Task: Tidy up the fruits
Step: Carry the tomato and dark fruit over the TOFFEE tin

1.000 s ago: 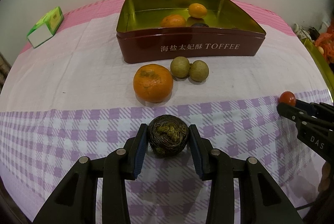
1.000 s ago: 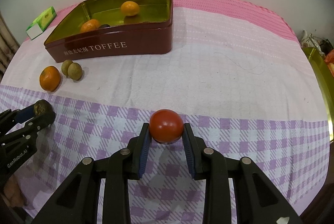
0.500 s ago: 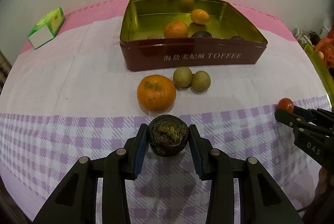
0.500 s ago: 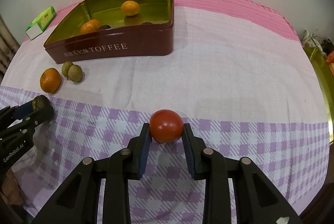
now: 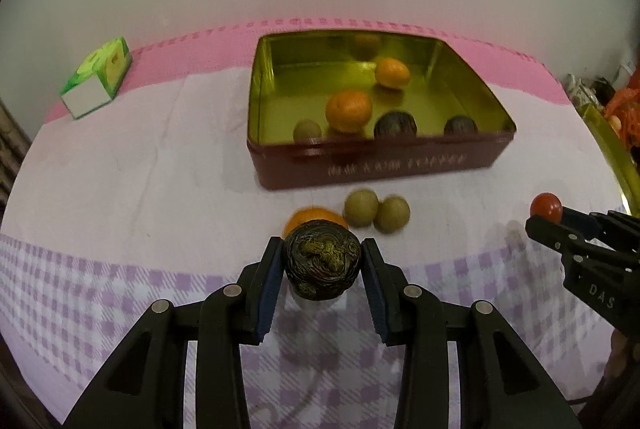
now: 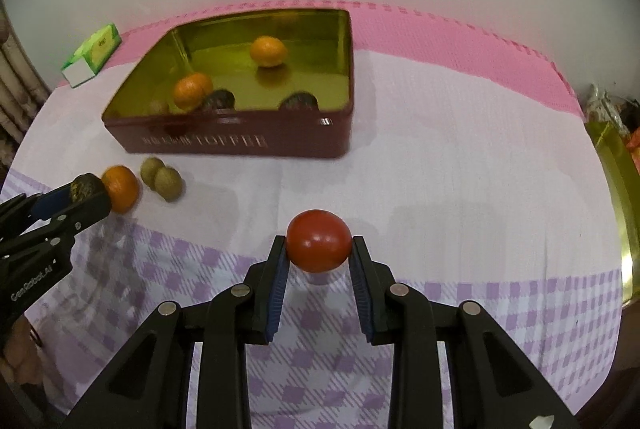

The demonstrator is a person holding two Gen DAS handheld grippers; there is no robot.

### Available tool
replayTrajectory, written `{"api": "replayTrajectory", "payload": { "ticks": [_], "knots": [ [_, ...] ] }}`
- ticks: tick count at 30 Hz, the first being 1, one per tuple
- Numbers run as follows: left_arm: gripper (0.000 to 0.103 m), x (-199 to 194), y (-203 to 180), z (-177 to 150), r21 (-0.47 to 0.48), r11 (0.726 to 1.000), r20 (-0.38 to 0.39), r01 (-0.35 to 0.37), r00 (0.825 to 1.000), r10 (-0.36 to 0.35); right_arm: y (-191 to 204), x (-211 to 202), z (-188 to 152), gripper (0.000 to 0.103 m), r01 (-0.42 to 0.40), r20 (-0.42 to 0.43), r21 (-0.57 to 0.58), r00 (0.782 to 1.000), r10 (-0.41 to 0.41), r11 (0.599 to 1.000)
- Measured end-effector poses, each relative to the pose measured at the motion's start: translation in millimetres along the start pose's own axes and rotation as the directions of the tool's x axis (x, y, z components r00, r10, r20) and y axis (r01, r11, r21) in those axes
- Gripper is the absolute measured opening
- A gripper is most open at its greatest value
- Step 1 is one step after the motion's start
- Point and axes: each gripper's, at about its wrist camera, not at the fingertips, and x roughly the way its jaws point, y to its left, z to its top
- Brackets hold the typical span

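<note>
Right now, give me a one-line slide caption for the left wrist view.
Left gripper grips a dark wrinkled fruit above the checked cloth, facing the toffee tin.

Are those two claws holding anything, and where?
Left gripper clamps a dark wrinkled fruit by its sides; right gripper clamps a red tomato by its sides.

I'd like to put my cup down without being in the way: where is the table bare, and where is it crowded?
Bare cloth lies right of the toffee tin, up to the gold tray edge, and between the tin and the green box. In front of the tin it is crowded: a tangerine, two small green fruits, and both claws with their fruit.
</note>
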Motion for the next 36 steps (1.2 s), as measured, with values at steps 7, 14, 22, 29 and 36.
{"api": "replayTrajectory", "payload": {
  "ticks": [7,14,22,29,36],
  "knots": [
    [0.040,-4,5,26,-0.008,1.000,0.034,-0.010,0.999,0.010,10,-10,17,0.028,-0.014,0.031,-0.029,0.999,0.015,0.999],
    [0.040,1,13,53,-0.015,1.000,0.056,-0.019,0.998,0.019,10,-9,42,0.028,-0.027,0.054,-0.038,0.998,0.029,0.999],
    [0.040,25,17,81,-0.018,1.000,0.041,-0.010,0.999,0.010,9,5,77,0.028,-0.043,0.061,-0.052,0.997,0.046,0.998],
    [0.040,45,14,93,0.003,1.000,0.025,-0.016,1.000,0.016,16,28,99,0.028,-0.044,0.034,-0.060,0.998,0.046,0.997],
    [0.040,60,11,99,0.009,1.000,0.001,-0.011,1.000,0.011,16,48,106,0.028,-0.041,0.000,-0.054,0.999,0.041,0.998]
  ]
}}
